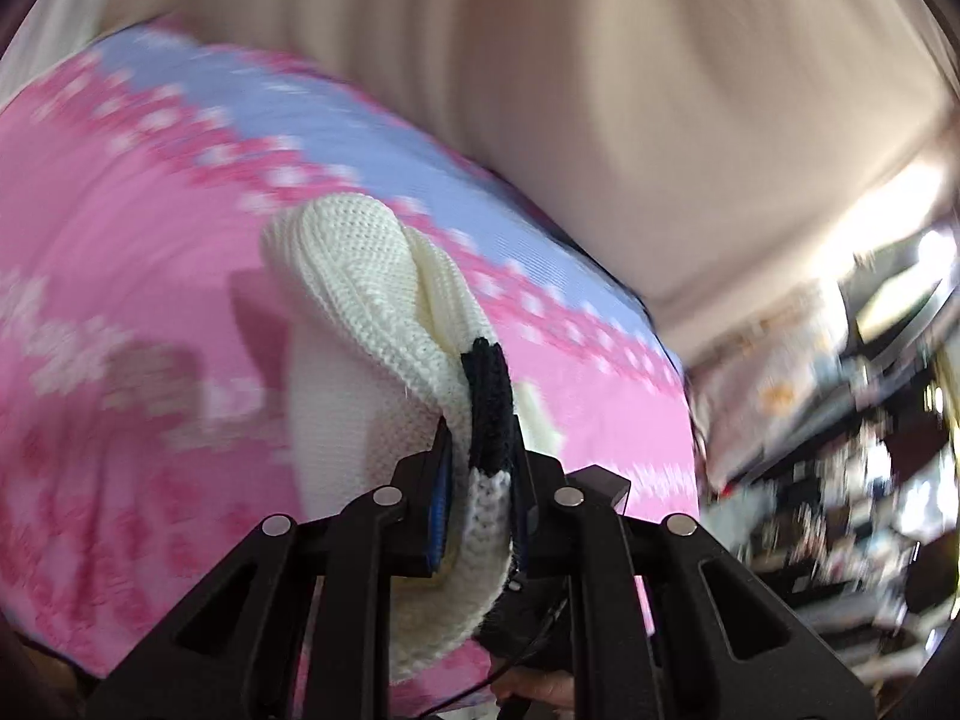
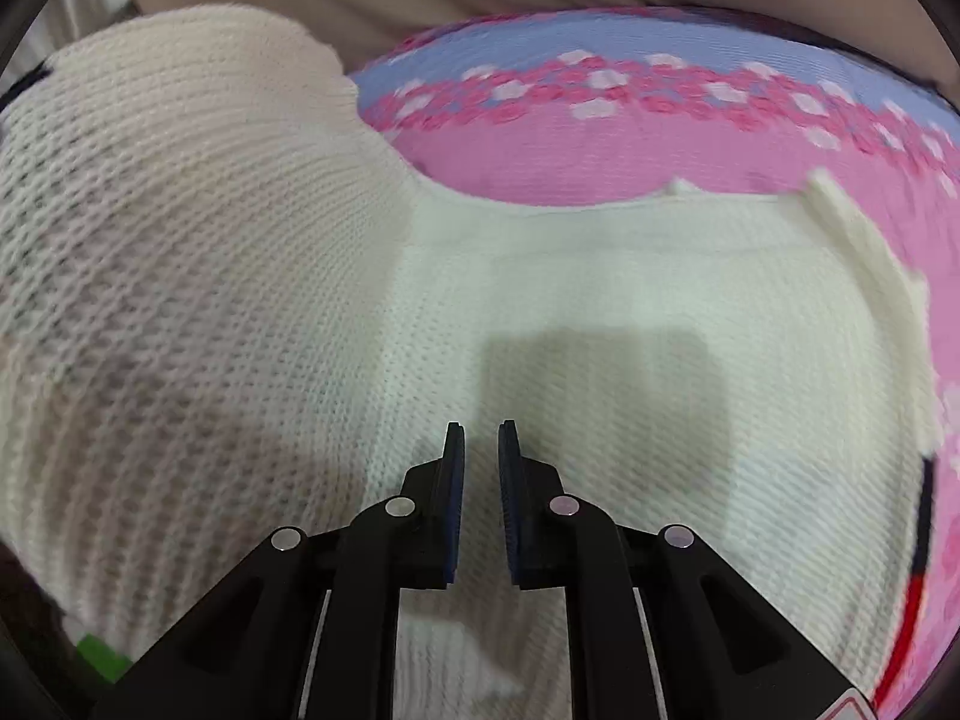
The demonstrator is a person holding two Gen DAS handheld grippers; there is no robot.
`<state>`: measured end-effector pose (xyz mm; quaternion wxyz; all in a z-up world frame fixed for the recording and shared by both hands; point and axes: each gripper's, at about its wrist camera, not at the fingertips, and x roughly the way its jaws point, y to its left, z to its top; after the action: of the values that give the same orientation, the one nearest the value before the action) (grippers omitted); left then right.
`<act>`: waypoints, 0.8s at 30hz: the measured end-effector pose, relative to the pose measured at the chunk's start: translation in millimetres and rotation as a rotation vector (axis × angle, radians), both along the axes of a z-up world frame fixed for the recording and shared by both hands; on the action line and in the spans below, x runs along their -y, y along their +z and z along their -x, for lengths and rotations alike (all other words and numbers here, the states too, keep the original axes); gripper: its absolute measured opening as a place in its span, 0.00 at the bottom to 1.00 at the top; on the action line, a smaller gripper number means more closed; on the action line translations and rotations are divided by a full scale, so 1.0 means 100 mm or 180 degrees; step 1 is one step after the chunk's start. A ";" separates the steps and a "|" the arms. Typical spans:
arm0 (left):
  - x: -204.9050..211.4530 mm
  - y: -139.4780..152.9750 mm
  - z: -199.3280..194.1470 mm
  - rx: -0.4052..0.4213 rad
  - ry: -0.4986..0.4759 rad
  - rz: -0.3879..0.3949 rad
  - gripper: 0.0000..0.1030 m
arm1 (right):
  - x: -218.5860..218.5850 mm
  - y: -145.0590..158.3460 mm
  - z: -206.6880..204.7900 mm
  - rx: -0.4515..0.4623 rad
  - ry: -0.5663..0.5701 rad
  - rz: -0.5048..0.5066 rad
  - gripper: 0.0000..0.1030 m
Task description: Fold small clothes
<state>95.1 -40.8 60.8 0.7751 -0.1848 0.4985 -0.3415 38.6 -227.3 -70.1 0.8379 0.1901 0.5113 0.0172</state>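
A cream knit garment (image 2: 600,312) with black trim lies on a pink and blue patterned cloth (image 2: 600,138). In the left wrist view my left gripper (image 1: 480,462) is shut on a bunched edge of the cream knit (image 1: 360,276) at its black band (image 1: 489,396) and holds it lifted above the pink cloth (image 1: 120,252). In the right wrist view my right gripper (image 2: 480,438) hovers just over the flat knit with a narrow gap between its jaws and nothing in them. A raised fold of the knit (image 2: 162,240) fills the left of that view.
A beige fabric surface (image 1: 600,90) lies behind the patterned cloth. Blurred cluttered shelves or boxes (image 1: 840,390) are at the right of the left wrist view. A green patch (image 2: 99,657) and red and black trim (image 2: 915,570) show at the right wrist view's edges.
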 end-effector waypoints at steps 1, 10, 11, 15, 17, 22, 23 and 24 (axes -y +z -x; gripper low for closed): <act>0.17 0.02 0.05 0.0033 -0.0103 -0.0028 0.14 | 0.11 0.04 0.11 0.0030 -0.0060 -0.0032 0.11; 1.77 -0.66 0.64 -0.0035 -0.0993 -0.0799 0.17 | 1.00 0.14 1.33 0.0036 -0.0785 -0.0096 0.17; 1.87 -0.77 0.72 -0.0014 -0.1034 -0.0950 0.17 | 1.06 0.12 1.41 0.0008 -0.0837 -0.0101 0.17; 1.81 -0.80 0.94 0.0133 -0.0957 -0.0970 0.24 | 1.26 0.13 1.73 -0.0013 -0.1079 -0.0174 0.20; 1.60 -0.61 0.93 0.0174 -0.0826 -0.0804 0.43 | 1.33 0.20 1.77 0.0070 -0.1149 -0.0254 0.26; 0.97 -0.22 0.79 0.0362 -0.0374 -0.0692 0.74 | 1.42 0.43 1.51 0.0278 -0.1129 -0.0725 0.55; 0.86 -0.23 0.76 0.0367 -0.0288 -0.0793 0.74 | 1.42 0.44 1.41 0.0270 -0.1137 -0.0811 0.60; 0.79 -0.25 0.74 0.0356 -0.0226 -0.0883 0.74 | 1.41 0.43 1.31 0.0258 -0.1148 -0.0888 0.60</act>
<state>20.6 -119.7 35.3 0.8072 -0.0390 0.5031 -0.3063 -92.3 -368.4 -26.9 0.8129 0.3915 0.4277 -0.0547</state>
